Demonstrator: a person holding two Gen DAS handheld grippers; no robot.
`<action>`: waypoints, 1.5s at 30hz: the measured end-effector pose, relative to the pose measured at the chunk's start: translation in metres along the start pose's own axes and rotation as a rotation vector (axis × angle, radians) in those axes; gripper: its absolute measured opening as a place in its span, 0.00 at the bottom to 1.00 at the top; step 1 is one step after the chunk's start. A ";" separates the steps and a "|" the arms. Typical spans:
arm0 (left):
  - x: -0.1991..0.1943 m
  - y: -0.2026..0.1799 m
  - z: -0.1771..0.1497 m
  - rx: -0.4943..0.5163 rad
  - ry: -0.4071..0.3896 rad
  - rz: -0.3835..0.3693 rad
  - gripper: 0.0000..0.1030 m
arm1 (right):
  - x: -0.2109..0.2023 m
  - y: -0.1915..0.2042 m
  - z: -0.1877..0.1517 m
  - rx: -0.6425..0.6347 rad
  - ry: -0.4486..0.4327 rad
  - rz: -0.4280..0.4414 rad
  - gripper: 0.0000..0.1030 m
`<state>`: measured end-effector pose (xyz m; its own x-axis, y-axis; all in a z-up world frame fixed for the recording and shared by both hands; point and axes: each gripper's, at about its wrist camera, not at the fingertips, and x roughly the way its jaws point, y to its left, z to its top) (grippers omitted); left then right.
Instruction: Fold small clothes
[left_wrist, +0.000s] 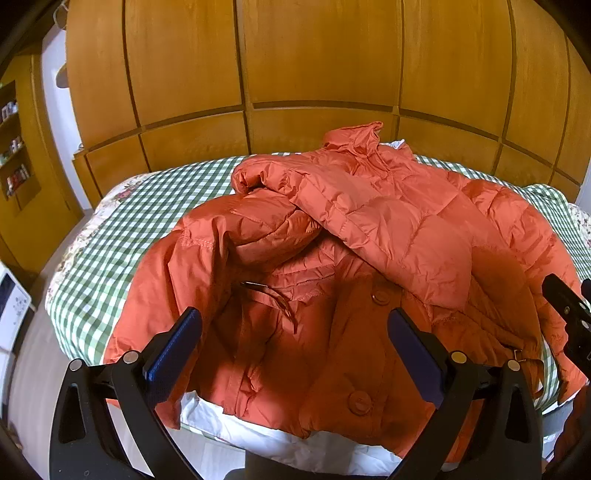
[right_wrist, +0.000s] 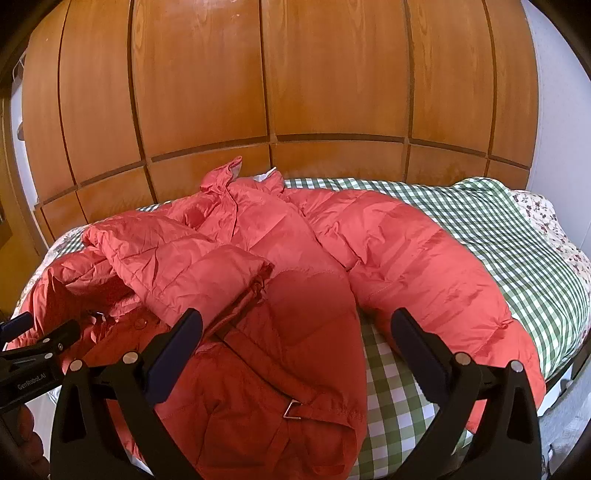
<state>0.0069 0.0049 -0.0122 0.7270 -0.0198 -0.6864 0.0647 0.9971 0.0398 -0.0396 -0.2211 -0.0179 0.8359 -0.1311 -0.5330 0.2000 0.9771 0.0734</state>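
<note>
An orange quilted child's jacket (left_wrist: 369, 229) lies spread on a green-checked bed cover (left_wrist: 155, 199), front up, with buttons and belt buckles showing. One sleeve is folded across its chest. It also shows in the right wrist view (right_wrist: 295, 258), with the other sleeve (right_wrist: 436, 266) lying out to the right. My left gripper (left_wrist: 295, 339) is open and empty, just above the jacket's hem. My right gripper (right_wrist: 295, 339) is open and empty, over the hem's right side. The left gripper (right_wrist: 33, 343) shows at the right view's left edge.
The bed stands against a wooden panelled wardrobe (left_wrist: 317, 66). A white sheet (left_wrist: 266, 439) hangs over the near bed edge. Shelves (left_wrist: 14, 147) are at the far left. The checked cover (right_wrist: 517, 243) continues to the jacket's right.
</note>
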 end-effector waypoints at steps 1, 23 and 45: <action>0.000 0.000 0.000 -0.001 0.000 0.002 0.97 | 0.000 0.000 0.000 -0.001 0.000 -0.001 0.98; -0.011 0.021 0.014 0.026 -0.105 -0.078 0.97 | 0.010 -0.006 -0.002 0.012 0.004 0.008 0.98; 0.100 0.149 0.009 -0.189 0.191 -0.061 0.96 | 0.143 -0.016 0.003 0.103 0.110 0.102 0.98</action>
<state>0.0954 0.1509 -0.0689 0.5826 -0.0840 -0.8084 -0.0374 0.9908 -0.1299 0.0786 -0.2562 -0.0930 0.7947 -0.0077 -0.6069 0.1732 0.9612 0.2147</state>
